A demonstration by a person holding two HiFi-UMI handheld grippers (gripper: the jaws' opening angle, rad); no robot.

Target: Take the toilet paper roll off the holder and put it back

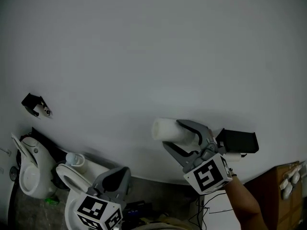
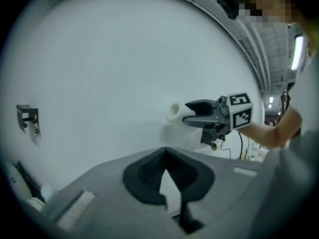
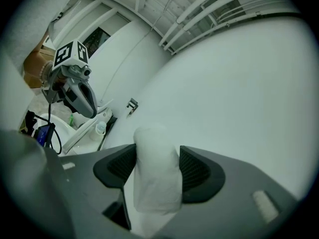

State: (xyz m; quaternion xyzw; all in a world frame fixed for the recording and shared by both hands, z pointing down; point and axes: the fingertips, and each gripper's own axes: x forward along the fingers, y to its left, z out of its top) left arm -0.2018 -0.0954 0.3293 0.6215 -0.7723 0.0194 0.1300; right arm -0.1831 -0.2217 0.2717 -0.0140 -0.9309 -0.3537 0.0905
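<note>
A white toilet paper roll (image 1: 164, 130) is held out in front of the white wall, clamped between the jaws of my right gripper (image 1: 172, 134). Just right of it, the black holder (image 1: 238, 141) is fixed to the wall, and the roll is clear of it. In the right gripper view the roll (image 3: 155, 173) fills the gap between the two dark pads (image 3: 197, 171). My left gripper (image 1: 115, 176) hangs low at the bottom left, jaws together and holding nothing. From the left gripper view the right gripper (image 2: 192, 112) and the roll's end (image 2: 174, 109) show ahead.
A white toilet (image 1: 31, 169) with a raised seat stands at the lower left. A small black bracket (image 1: 34, 104) is on the wall above it. A brown cardboard box (image 1: 280, 188) sits at the lower right, and cables (image 1: 206, 210) lie on the floor.
</note>
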